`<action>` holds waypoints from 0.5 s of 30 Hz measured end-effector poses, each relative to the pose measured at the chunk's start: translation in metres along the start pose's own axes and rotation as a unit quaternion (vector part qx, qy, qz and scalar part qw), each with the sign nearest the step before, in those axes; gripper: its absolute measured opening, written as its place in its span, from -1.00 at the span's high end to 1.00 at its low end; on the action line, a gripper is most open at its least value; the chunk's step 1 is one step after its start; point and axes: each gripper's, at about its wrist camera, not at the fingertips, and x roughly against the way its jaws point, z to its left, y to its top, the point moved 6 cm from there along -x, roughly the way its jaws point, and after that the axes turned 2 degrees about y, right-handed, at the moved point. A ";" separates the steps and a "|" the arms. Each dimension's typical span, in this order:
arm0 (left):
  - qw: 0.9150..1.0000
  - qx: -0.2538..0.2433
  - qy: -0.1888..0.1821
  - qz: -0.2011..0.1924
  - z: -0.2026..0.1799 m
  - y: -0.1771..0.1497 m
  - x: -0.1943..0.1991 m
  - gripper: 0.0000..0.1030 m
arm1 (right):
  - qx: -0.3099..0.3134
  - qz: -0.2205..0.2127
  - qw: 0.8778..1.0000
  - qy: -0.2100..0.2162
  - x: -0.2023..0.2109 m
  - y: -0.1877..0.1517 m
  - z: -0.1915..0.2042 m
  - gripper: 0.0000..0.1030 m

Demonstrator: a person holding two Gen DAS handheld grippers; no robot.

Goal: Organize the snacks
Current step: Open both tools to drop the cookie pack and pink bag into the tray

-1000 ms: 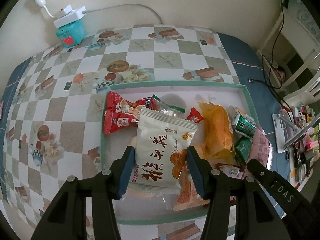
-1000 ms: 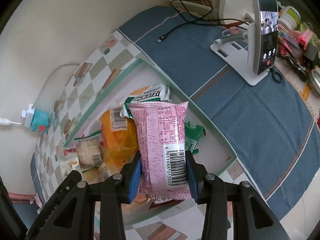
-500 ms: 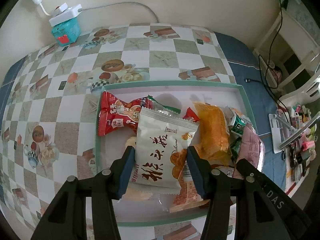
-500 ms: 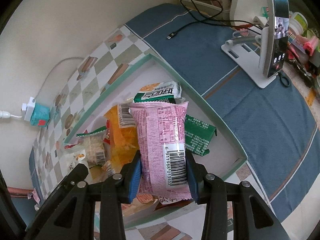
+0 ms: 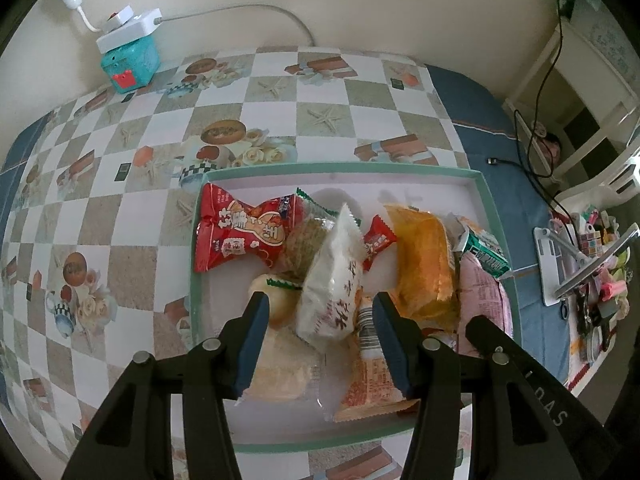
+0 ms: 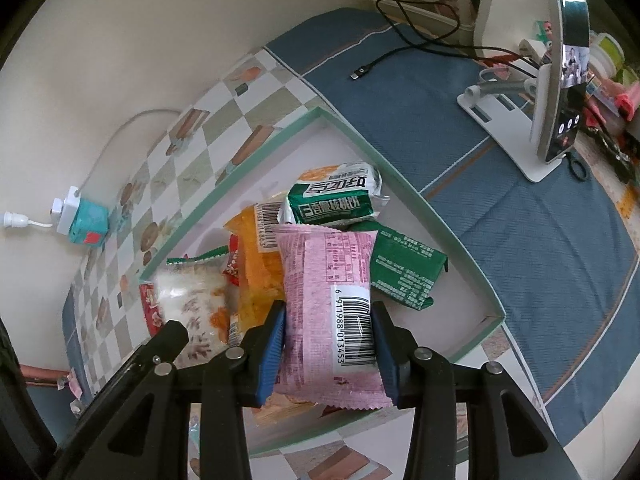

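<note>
A white tray with a teal rim (image 5: 340, 168) holds several snack packets. My left gripper (image 5: 320, 300) hangs over its near side, open. A white packet (image 5: 332, 280) stands on edge between the fingers, with a gap to each pad. A red packet (image 5: 240, 236) lies at the tray's left and an orange one (image 5: 424, 264) to the right. My right gripper (image 6: 328, 308) is over the tray's right end (image 6: 494, 318). Its pads still touch the sides of a pink packet (image 6: 328, 272) with the barcode up, and its jaws are opening. Green packets (image 6: 332, 204) lie behind it.
A teal box with a white power strip (image 5: 128, 64) sits at the wall on the checked tablecloth. On the blue cloth (image 6: 520, 240) right of the tray stand a phone on a white stand (image 6: 560, 88) and a loose cable (image 6: 360, 74). Small clutter (image 5: 600, 280) crowds the far right.
The white packet, held flat between the left pads before, has turned on edge and now stands loose in the tray. The right gripper keeps the pink packet and has barely shifted.
</note>
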 end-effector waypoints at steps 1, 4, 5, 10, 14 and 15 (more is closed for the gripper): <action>1.000 0.000 0.000 0.000 0.000 0.000 0.000 -0.07 | 0.001 0.000 1.000 0.000 0.000 0.000 0.000 0.12; 1.000 0.002 0.002 -0.001 0.001 0.001 0.002 -0.07 | 0.000 0.002 1.000 0.002 0.000 0.001 -0.001 0.11; 1.000 0.003 0.003 -0.002 0.002 0.001 0.002 -0.07 | -0.001 0.003 1.000 0.000 0.000 0.001 -0.001 0.10; 1.000 0.005 0.011 -0.002 0.006 0.001 0.004 -0.09 | -0.003 -0.002 1.000 -0.017 0.000 0.003 -0.004 -0.46; 1.000 0.013 0.025 0.002 0.013 0.001 0.002 -0.45 | -0.001 -0.001 1.000 -0.027 -0.001 0.003 -0.007 -0.55; 0.999 0.015 0.028 0.003 0.015 0.002 0.002 -0.50 | -0.001 -0.003 0.999 -0.033 0.000 0.004 -0.008 -0.61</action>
